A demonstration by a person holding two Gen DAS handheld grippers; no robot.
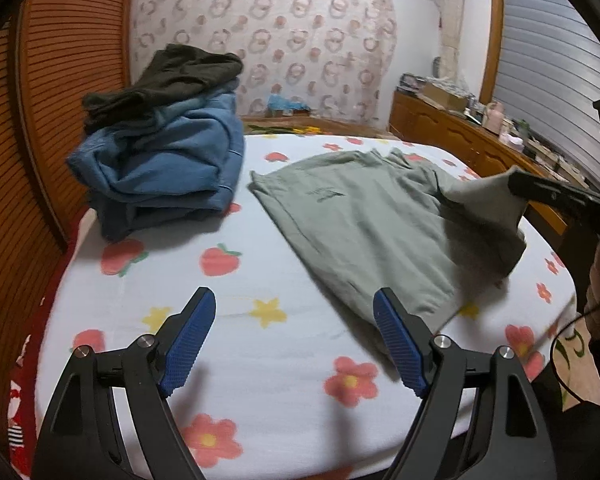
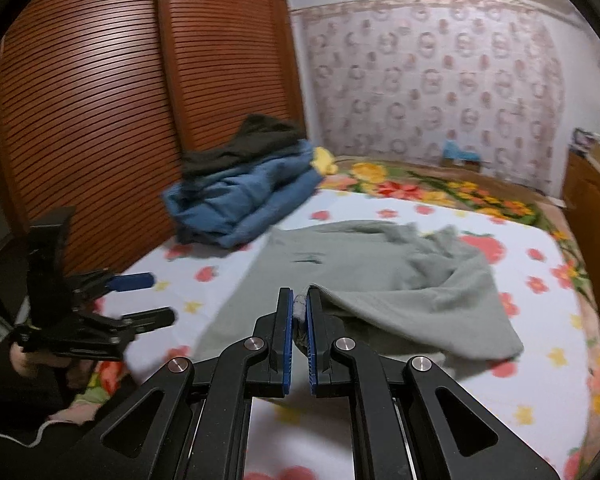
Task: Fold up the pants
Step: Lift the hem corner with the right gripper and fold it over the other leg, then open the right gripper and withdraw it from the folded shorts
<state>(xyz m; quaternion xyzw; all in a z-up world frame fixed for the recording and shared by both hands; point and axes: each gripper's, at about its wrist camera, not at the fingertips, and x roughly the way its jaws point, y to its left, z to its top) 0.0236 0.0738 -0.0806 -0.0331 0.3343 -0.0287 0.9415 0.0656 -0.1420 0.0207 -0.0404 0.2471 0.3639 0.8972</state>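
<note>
Grey-green pants lie spread on the flowered bed sheet. My left gripper is open and empty, hovering over the sheet just left of the pants' near edge. It also shows at the left of the right wrist view. My right gripper is shut on an edge of the pants and lifts it off the bed, so the cloth drapes to the right. In the left wrist view the right gripper holds that raised cloth at the right.
A pile of blue and dark clothes sits at the bed's far left by a slatted wooden wardrobe. A wooden dresser with clutter stands at the right. A floral blanket lies at the far end.
</note>
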